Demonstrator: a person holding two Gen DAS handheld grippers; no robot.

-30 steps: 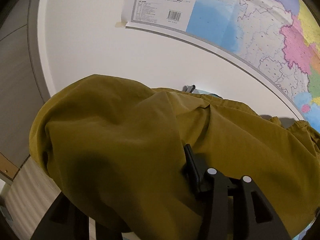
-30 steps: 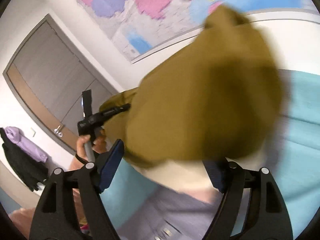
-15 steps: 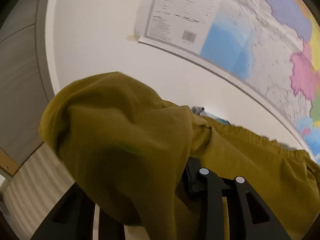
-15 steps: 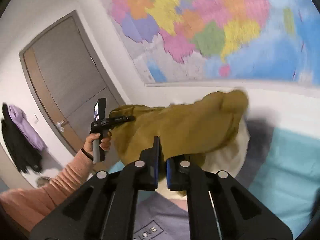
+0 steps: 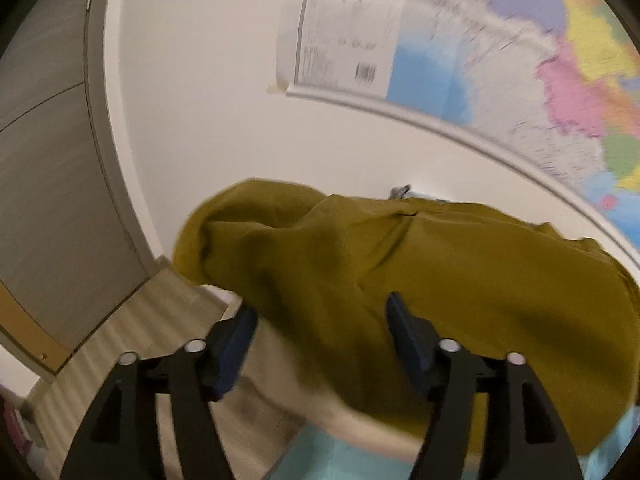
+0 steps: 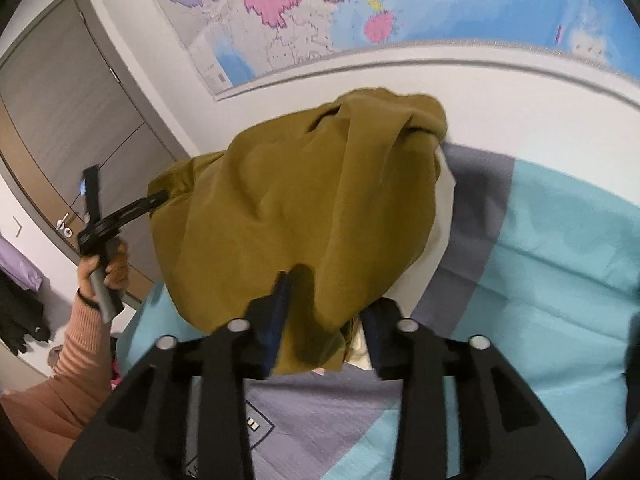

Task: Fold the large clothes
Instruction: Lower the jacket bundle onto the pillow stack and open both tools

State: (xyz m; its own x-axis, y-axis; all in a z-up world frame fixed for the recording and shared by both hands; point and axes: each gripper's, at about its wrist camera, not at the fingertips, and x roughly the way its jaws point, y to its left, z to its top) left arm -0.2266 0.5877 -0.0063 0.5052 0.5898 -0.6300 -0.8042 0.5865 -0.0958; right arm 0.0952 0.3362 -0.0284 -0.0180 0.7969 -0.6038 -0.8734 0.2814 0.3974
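Surface: a bed w/ a teal and grey-purple cover (image 6: pixel 560 264) is seen under both grippers; printed lettering on the grey part is too blurred to read. A pale cream layer (image 6: pixel 444 208) is visible between cover and garment.

Task item: an olive-mustard garment (image 6: pixel 304 208) is bunched in a heap over the bed, against the wall side. In the left wrist view the same garment (image 5: pixel 420 264) is draped from centre to right edge.

Left gripper (image 5: pixel 320 344): jaws have just been opening and are set wide; cloth lies between and beyond the pads, but no pressing is seen. From the right wrist view it is seen at left, held by a hand (image 6: pixel 106 270) in a peach-pink ribbed sleeve (image 6: pixel 76 356), its tip at the garment's left edge.

Right gripper (image 6: pixel 322 320): jaws have just been opening, gap narrow; a fold of garment hangs between the pads. Whether it is pinched cannot be told.

Room: white wall (image 5: pixel 200 100); a large coloured map (image 6: pixel 360 8) is fixed above the bed, w/ barcode and legend at its lower-left corner (image 5: pixel 344 52). A grey door w/ a wood-tone frame (image 6: pixel 68 112) is at left. Dark and purple clothing (image 6: pixel 18 292) hangs beside it. Pale wood-look floor (image 5: pixel 132 332) is noted.
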